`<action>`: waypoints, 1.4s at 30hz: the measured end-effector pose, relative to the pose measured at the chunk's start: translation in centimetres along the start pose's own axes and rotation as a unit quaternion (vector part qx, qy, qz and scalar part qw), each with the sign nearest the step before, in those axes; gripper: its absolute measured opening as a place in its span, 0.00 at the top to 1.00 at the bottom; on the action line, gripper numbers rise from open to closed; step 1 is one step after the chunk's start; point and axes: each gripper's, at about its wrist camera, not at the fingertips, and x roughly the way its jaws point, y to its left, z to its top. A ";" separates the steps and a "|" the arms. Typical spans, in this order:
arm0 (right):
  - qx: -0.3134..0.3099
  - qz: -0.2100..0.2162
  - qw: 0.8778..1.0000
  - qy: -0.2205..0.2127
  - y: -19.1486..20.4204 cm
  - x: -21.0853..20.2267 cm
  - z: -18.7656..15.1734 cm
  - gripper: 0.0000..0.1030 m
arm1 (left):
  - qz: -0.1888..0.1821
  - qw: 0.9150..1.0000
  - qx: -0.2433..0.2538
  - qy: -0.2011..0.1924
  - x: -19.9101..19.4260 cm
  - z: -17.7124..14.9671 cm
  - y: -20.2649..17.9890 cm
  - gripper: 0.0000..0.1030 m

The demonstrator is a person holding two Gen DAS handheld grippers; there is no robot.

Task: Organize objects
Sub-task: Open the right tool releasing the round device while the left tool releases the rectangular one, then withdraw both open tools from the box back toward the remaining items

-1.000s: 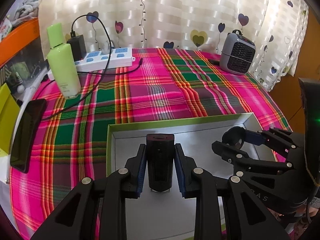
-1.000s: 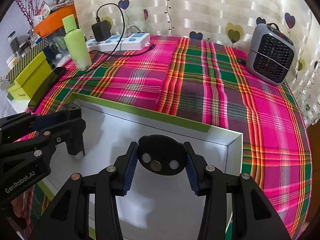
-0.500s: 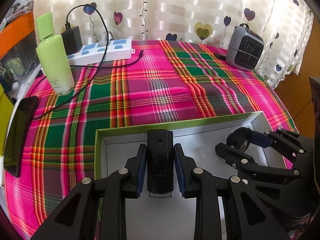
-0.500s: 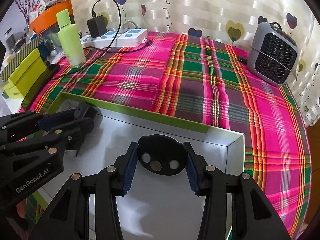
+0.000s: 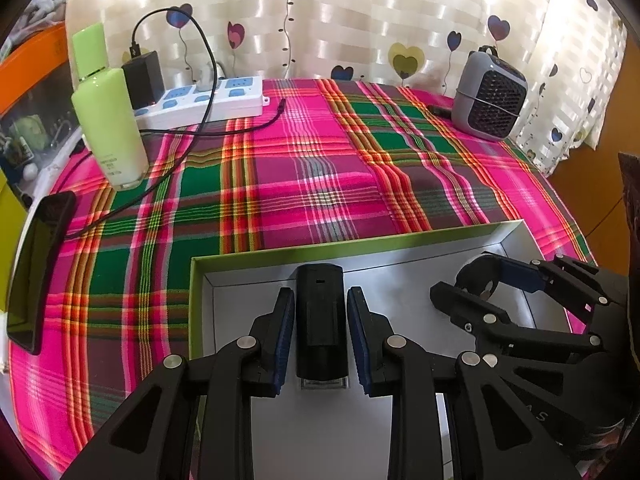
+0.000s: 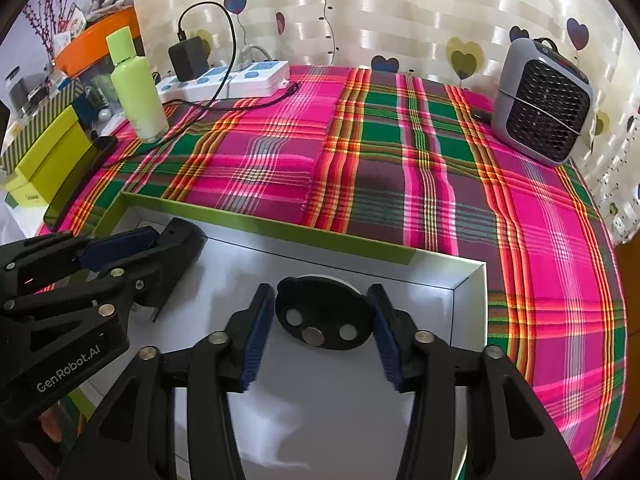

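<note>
- While my right tool (image 6: 320, 322) opens, its pads stand clear of the round black magnet-studded disc (image 6: 324, 320) inside the shallow green-rimmed white box (image 6: 256, 226).
- My left tool (image 5: 320, 334) brackets the black rectangular plastic block (image 5: 320, 320) there; grip unclear.

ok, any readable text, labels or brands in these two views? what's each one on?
"GenRobot.AI": white lettering on the side of the left tongs, seen in the right wrist view.
"A S": end of a faint word on the body of the right tongs, left wrist view; the rest is not readable.
Green bottle: small print near its base, too blurred to read.
Yellow-green box: small mark on its side, too small to read.
</note>
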 end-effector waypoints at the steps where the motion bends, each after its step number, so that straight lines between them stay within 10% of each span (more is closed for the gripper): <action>1: 0.000 0.000 1.000 -0.001 0.0 -0.1 0.0 0.46 | 0.000 1.000 0.000 -0.001 -0.1 0.0 0.0 0.75; 42: 0.043 0.011 0.995 -0.092 0.9 -10.7 -10.0 0.45 | 0.004 0.997 -0.023 -0.071 -10.6 -10.9 -2.1 0.58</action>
